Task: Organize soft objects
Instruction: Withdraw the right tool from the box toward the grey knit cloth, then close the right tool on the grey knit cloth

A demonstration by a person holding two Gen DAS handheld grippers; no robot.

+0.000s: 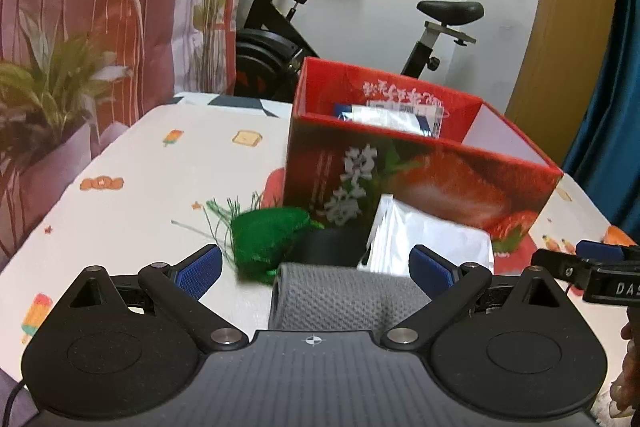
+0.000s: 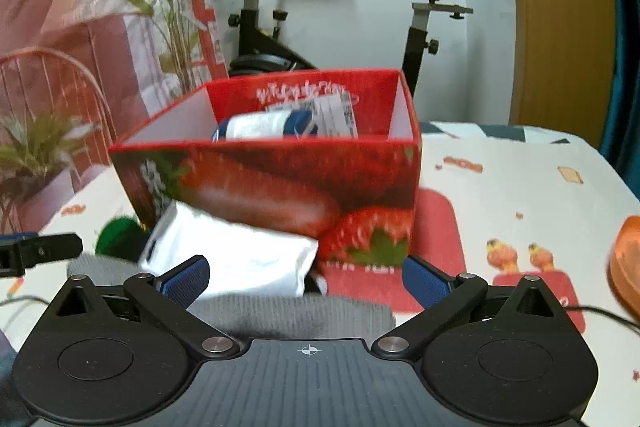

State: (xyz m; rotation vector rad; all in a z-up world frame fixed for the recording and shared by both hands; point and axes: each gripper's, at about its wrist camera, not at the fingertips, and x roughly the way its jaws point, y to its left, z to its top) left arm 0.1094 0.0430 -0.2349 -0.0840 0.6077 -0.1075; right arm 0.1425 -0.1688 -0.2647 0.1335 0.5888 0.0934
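Green pouch [image 1: 266,241] clearest from left wrist.

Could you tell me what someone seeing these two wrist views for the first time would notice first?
The big red strawberry-printed box at the middle of the table, open at the top with a blue-and-white packet inside. In front of it lie a white pouch leaning on its wall, a grey knit cloth between the open fingers of the left gripper, and a green mesh bag to the left. An exercise bike stands behind.

Black two-finger grippers [image 1: 316,273] [image 2: 306,277], blue ribbed fingers [image 1: 199,269], silver pivot screws, ribbed grey bodies, crosshair mark.
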